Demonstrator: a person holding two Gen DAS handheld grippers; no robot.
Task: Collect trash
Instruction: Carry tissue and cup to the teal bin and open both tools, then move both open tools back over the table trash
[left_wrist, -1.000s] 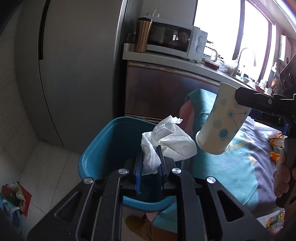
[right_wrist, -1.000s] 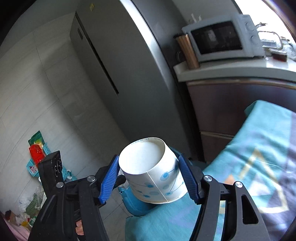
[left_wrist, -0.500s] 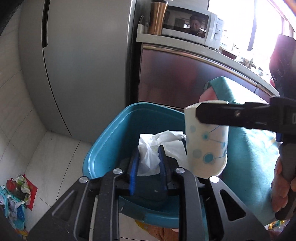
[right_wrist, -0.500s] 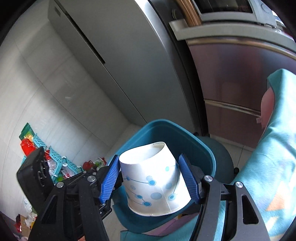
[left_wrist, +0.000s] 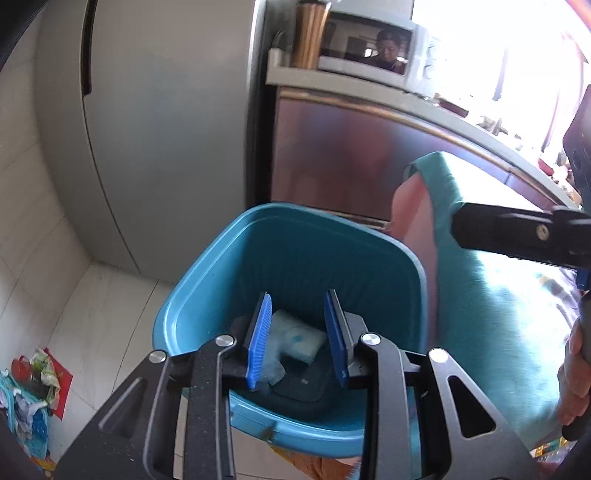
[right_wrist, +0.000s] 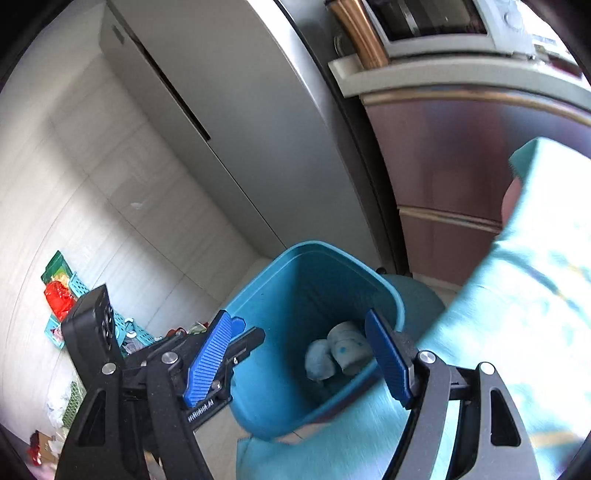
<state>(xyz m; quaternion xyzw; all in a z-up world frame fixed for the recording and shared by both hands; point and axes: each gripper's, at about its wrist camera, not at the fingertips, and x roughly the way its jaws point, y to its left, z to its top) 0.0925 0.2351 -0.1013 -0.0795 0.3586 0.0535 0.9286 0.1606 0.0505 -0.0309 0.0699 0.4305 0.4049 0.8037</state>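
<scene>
— Left wrist view: left gripper (left_wrist: 299, 339) jaws just parted, empty; tissue (left_wrist: 275, 360) and paper cup (left_wrist: 299, 338) in blue bin (left_wrist: 258, 236).
— Right view adds?
— Right gripper (right_wrist: 301, 363) jaws wide, empty; floor clutter (right_wrist: 61, 295).

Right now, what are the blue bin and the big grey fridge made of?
The blue bin looks like moulded plastic: smooth, slightly glossy walls, a rolled rim and one even colour. The grey fridge seems to be metal, painted or brushed, with a flat satin sheen and soft reflections; it could be a coated panel. The cup lying in the bin looks like printed paper.
</scene>
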